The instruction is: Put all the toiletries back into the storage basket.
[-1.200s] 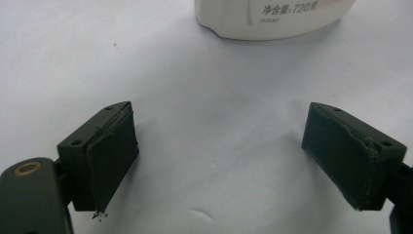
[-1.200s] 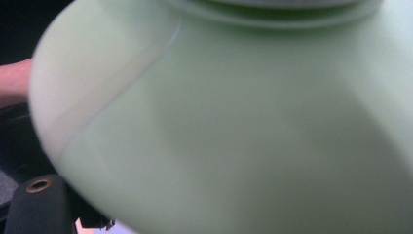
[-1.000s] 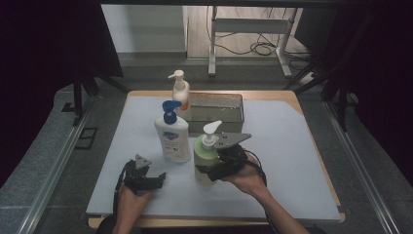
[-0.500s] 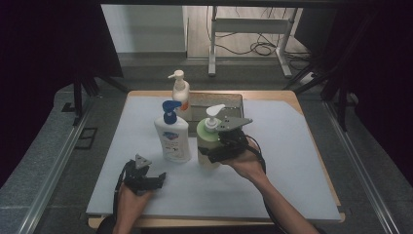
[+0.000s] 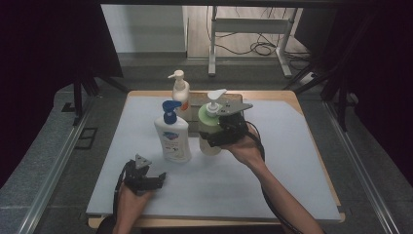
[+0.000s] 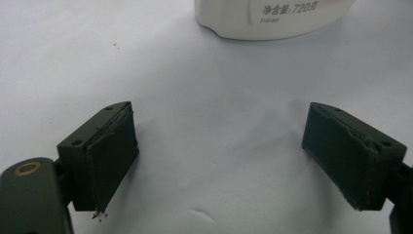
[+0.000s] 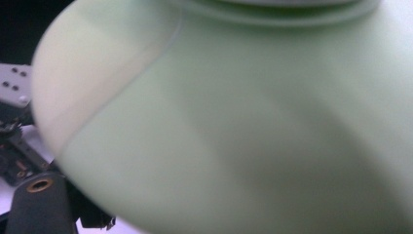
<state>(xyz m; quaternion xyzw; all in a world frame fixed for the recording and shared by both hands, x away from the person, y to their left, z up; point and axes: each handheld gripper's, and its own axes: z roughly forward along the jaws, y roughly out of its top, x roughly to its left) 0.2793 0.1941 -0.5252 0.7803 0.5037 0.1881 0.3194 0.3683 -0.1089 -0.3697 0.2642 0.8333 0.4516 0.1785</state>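
Right gripper view: our jaws are pressed against the green pump bottle point(image 7: 253, 126), whose body crowds the lens; we judge the grip closed on it. High view confirms the right gripper point(image 5: 214, 138) clamped on the bottle's side, bottle upright and, as far as we can tell, held slightly above the desk point(image 5: 292, 161), just in front of the grey tray point(image 5: 234, 99) at the far edge. Left gripper point(image 5: 155, 180) rests idle near the front edge, jaws wide with nothing between them; the white bottle with blue pump point(image 5: 172, 136) stands just beyond it. A third bottle, orange-and-white point(image 5: 180, 92), stands beside the tray. Judgement: grasp done, transfer under way; placement and release remain, and two bottles are untouched.
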